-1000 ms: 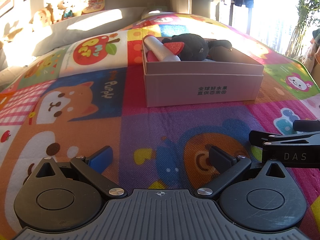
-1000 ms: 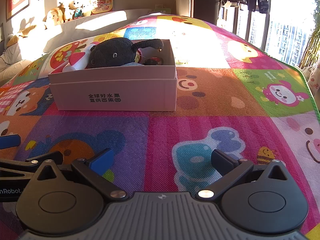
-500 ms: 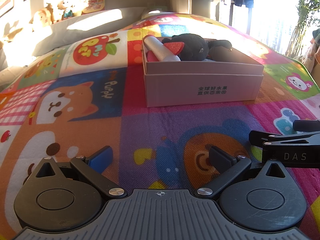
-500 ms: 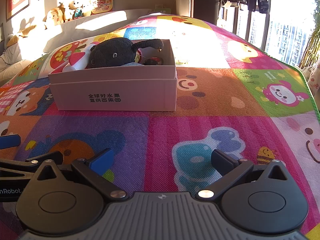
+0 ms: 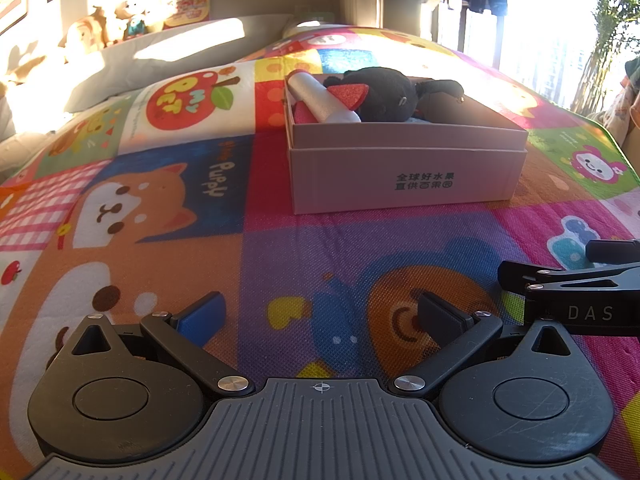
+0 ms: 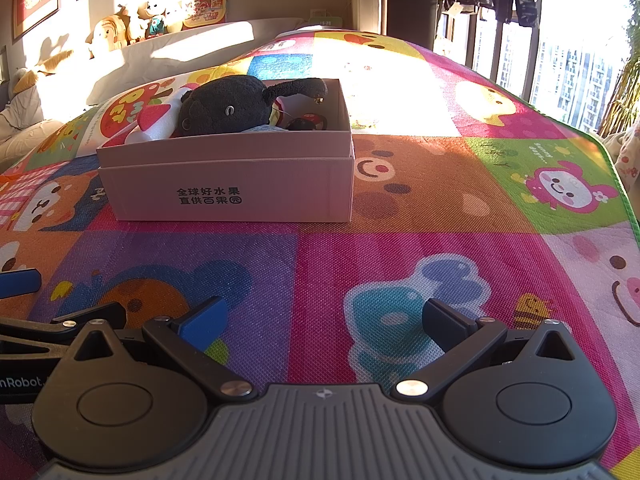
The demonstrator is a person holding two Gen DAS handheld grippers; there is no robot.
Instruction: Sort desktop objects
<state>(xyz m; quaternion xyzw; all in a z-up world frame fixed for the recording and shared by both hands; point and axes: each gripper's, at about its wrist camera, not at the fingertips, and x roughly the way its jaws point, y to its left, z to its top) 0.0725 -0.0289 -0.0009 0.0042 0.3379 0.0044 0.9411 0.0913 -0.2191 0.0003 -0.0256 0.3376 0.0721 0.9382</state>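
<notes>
Both tongs sit low over the mat (image 5: 280,248) with nothing between their fingers: my left tongs (image 5: 320,316) are spread wide, and my right tongs (image 6: 324,316) are just as wide. Ahead I see the box (image 6: 240,184) resting on the mat, holding a black plush toy (image 6: 228,108) and a white roll (image 5: 320,98).

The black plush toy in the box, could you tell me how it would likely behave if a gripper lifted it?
The black plush toy looks soft and fuzzy, so it would probably squash and flop. Its thin limb drapes toward the box wall and might snag. Likely light for its size.
</notes>
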